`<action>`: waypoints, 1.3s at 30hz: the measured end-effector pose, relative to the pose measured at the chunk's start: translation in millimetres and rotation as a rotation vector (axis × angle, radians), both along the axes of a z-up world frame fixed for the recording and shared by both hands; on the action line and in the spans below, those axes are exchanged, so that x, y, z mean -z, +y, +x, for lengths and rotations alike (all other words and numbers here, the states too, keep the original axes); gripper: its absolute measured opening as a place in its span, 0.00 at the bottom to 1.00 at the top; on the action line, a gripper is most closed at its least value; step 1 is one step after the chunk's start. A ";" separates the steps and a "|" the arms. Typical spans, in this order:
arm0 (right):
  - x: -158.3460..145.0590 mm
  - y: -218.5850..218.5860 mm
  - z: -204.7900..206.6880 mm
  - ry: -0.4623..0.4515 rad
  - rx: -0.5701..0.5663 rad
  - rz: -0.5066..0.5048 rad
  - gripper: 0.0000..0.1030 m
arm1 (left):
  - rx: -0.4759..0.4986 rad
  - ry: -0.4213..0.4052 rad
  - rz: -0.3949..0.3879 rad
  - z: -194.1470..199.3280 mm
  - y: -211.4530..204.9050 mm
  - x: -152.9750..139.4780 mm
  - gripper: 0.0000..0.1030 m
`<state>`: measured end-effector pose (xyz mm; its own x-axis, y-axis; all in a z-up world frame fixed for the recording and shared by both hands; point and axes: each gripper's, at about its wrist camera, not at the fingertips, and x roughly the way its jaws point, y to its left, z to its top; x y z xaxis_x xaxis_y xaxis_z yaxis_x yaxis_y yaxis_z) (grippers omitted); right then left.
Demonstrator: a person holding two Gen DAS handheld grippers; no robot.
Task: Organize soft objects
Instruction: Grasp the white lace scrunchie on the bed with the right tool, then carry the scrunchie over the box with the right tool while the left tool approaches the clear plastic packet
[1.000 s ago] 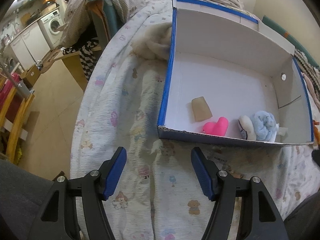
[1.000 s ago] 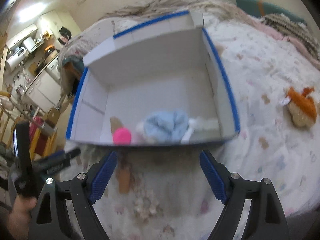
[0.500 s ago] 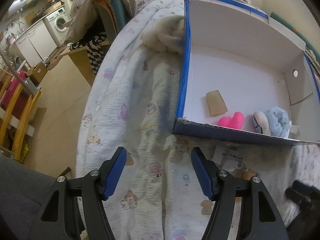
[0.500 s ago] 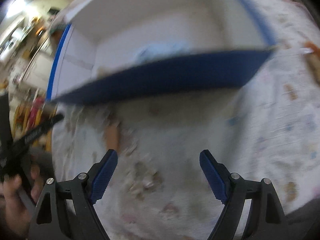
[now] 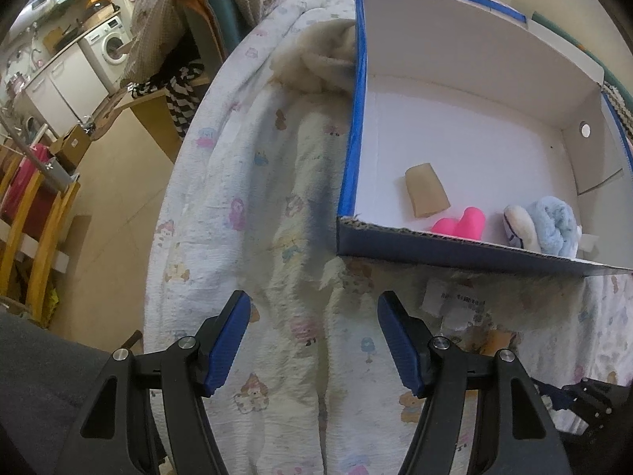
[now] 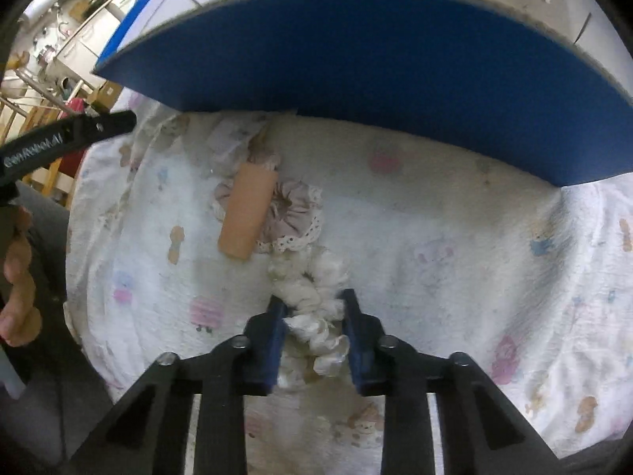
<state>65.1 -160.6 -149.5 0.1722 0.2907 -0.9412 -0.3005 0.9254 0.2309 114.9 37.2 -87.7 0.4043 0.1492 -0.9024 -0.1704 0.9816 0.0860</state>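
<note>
In the right wrist view my right gripper (image 6: 312,299) is closing on a white ruffled scrunchie (image 6: 308,277) lying on the printed quilt, its blue pads against both sides. Just beyond lie a tan foam piece (image 6: 247,211) and a pinkish lace-edged scrunchie (image 6: 294,213), in front of the blue box wall (image 6: 356,51). My left gripper (image 5: 312,308) hangs open over bare quilt, left of the box's near corner. Inside the white-lined box (image 5: 356,118) rest a tan piece (image 5: 426,194), a pink heart (image 5: 463,223), a white soft item (image 5: 520,223) and a rolled blue towel (image 5: 556,225).
A cream fluffy item (image 5: 320,59) lies on the quilt against the box's left wall. The bed edge drops to the floor on the left, with a wooden rack (image 5: 35,237) and a washing machine (image 5: 110,45) beyond. A person's hand (image 6: 18,277) holds the left tool.
My right gripper dropped low toward the quilt in front of the box and its jaws went from wide apart to narrow around the white scrunchie. The left gripper stayed open and barely moved.
</note>
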 end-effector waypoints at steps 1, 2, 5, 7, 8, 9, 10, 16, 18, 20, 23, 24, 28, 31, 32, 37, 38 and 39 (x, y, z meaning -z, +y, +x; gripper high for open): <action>-4.0 -1.2 -1.2 -0.017 -0.001 0.000 0.20 | 0.001 0.003 -0.002 0.2 0.0 0.6 0.62; -9.4 -3.1 -2.9 -0.036 0.004 0.007 0.19 | 0.002 0.004 -0.003 1.3 0.2 0.9 0.62; -30.5 -15.9 -3.9 -0.097 0.067 0.047 0.18 | 0.018 0.002 0.002 0.2 -1.0 1.3 0.62; -43.7 -33.9 -4.2 -0.140 0.144 0.075 0.18 | 0.050 0.011 -0.007 -1.2 -5.4 3.0 0.62; -48.2 -42.7 -3.9 -0.153 0.184 0.089 0.18 | 0.069 0.019 -0.017 -0.7 -8.4 4.4 0.62; -51.4 -51.9 -3.6 -0.164 0.223 0.098 0.18 | 0.083 0.026 -0.029 -0.2 -11.8 5.8 0.62; -53.9 -59.1 -2.7 -0.169 0.253 0.106 0.18 | 0.108 0.038 -0.058 2.1 -17.7 8.0 0.62; -54.5 -68.4 8.6 -0.150 0.279 0.152 0.18 | 0.163 0.124 -0.100 30.7 -45.3 30.2 0.62; -56.5 -69.8 8.3 -0.156 0.278 0.159 0.18 | 0.160 0.143 -0.116 38.6 -49.9 37.9 0.62; -55.7 -69.6 9.8 -0.145 0.284 0.173 0.18 | 0.182 0.158 -0.133 45.1 -58.0 44.7 0.62; -52.7 -74.1 10.4 -0.134 0.295 0.188 0.18 | 0.222 0.190 -0.143 51.6 -69.9 56.1 0.62; -52.7 -75.1 10.8 -0.131 0.298 0.193 0.18 | 0.225 0.197 -0.144 53.2 -71.3 59.3 0.62; -51.9 -75.2 13.7 -0.127 0.298 0.200 0.18 | 0.229 0.208 -0.203 57.2 -65.6 67.8 0.27; -50.5 -76.9 13.3 -0.116 0.295 0.202 0.18 | 0.265 0.215 -0.211 57.3 -64.7 65.6 0.11; -49.8 -77.1 13.2 -0.113 0.293 0.202 0.18 | 0.259 0.215 -0.213 58.7 -62.7 63.1 0.10; -49.1 -75.4 14.0 -0.106 0.289 0.197 0.18 | 0.202 0.142 -0.208 51.6 -35.1 35.6 0.07; -48.8 -75.7 14.3 -0.105 0.289 0.195 0.18 | 0.196 0.131 -0.198 49.2 -29.7 31.8 0.07; -48.6 -75.6 14.8 -0.103 0.288 0.195 0.18 | 0.187 0.123 -0.181 46.8 -24.1 28.6 0.07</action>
